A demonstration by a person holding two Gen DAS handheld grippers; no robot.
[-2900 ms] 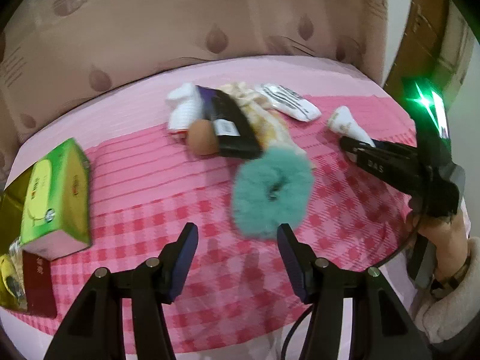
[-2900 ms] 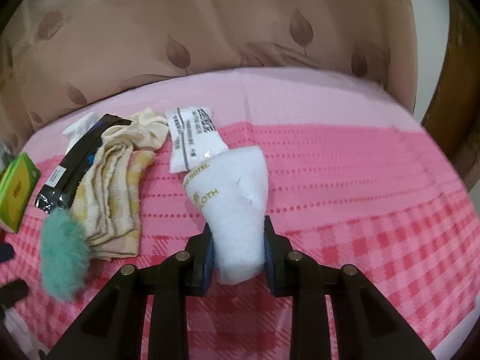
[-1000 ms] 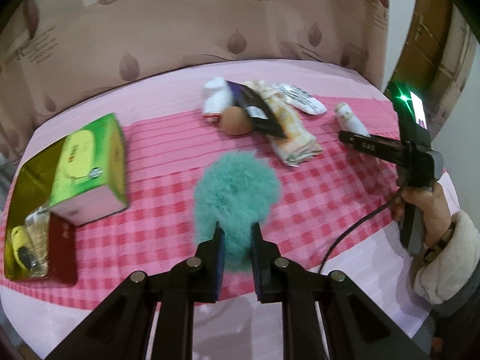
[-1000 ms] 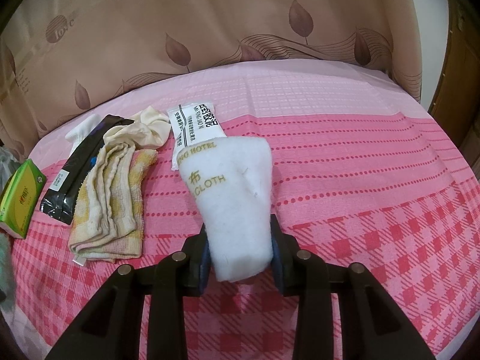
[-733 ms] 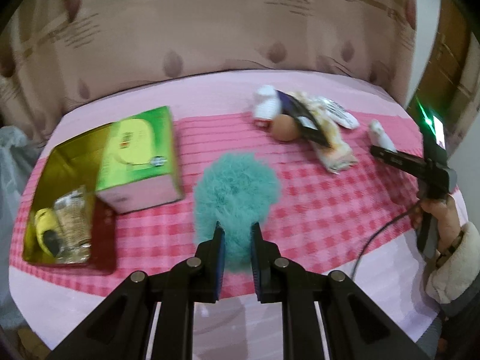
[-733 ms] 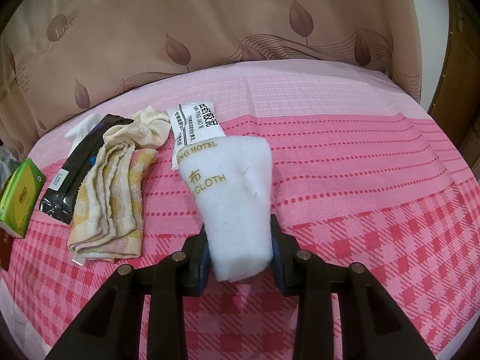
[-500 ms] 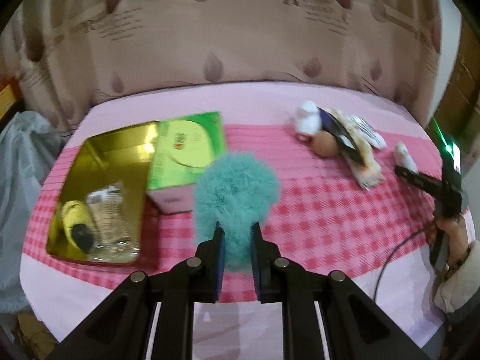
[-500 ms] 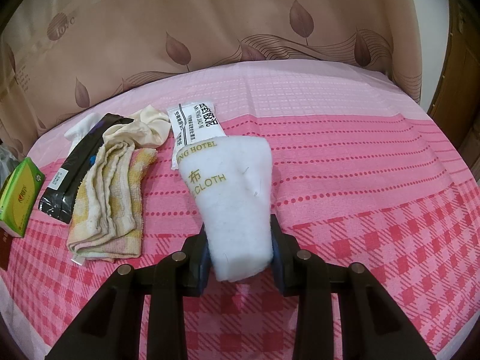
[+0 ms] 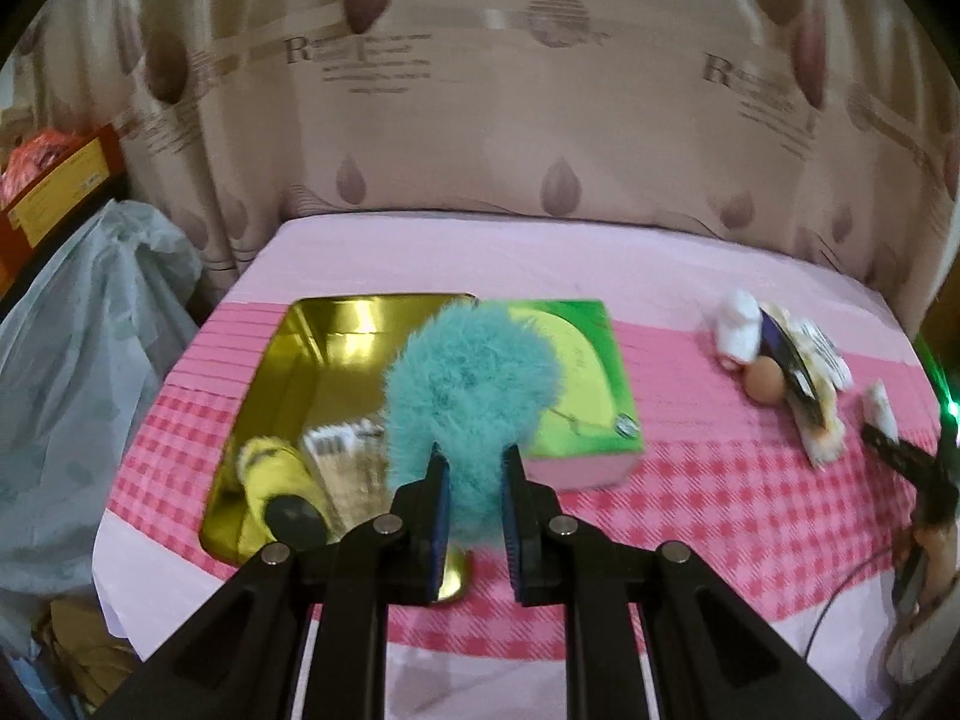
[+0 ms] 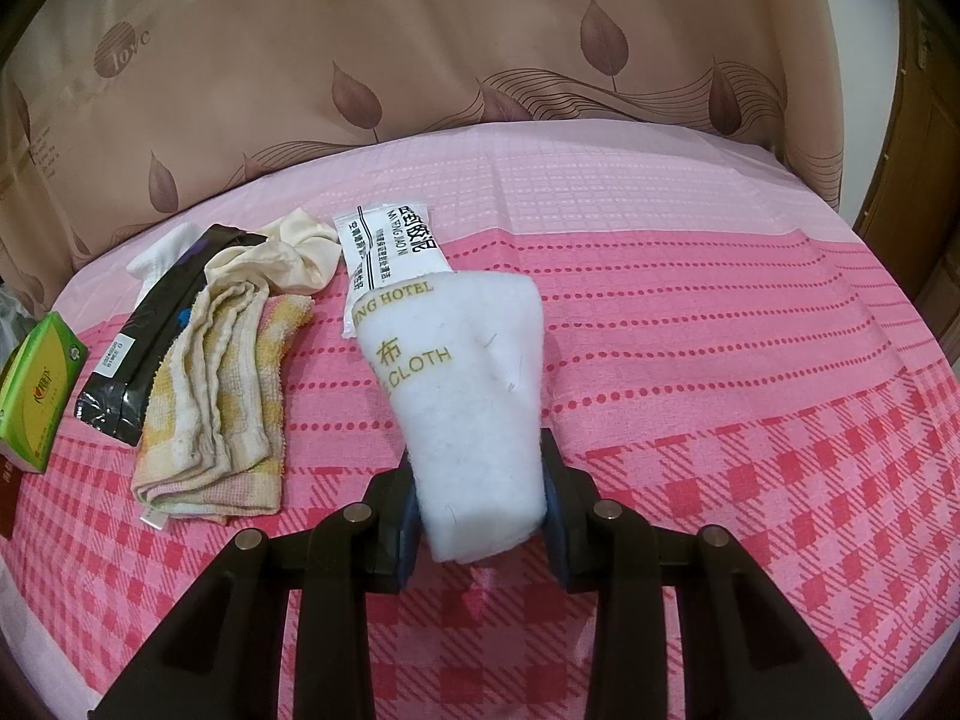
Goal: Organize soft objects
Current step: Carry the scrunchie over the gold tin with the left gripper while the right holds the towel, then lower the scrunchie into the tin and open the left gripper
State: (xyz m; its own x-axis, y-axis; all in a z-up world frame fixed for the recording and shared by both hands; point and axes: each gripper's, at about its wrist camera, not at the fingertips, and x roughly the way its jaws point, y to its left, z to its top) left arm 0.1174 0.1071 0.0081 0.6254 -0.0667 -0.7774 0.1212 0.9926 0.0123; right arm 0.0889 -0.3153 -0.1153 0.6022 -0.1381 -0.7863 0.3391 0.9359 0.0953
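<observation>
My left gripper [image 9: 474, 501] is shut on a fluffy teal pom-pom [image 9: 471, 387] and holds it above the near right part of a gold tray [image 9: 324, 336]. The tray holds a yellow soft toy [image 9: 270, 471] and a small packet [image 9: 348, 462]. My right gripper [image 10: 477, 504] is shut on a white folded hotel cloth [image 10: 465, 384] with gold lettering, low over the pink checked tablecloth [image 10: 750, 450]. The right gripper [image 9: 900, 456] also shows at the far right of the left wrist view.
A green tissue box [image 9: 576, 384] lies right of the tray. A yellow striped towel [image 10: 222, 384], a black packet [image 10: 150, 330], a cream cloth [image 10: 288, 255] and a white sachet [image 10: 384, 246] lie left of the hotel cloth. A brown egg [image 9: 765, 378] sits by that pile. A grey bag [image 9: 78, 360] stands off the table's left edge.
My left gripper closed on the teal pom-pom, lifted it and carried it left to above the gold tray. My right gripper has stayed still, holding the white cloth.
</observation>
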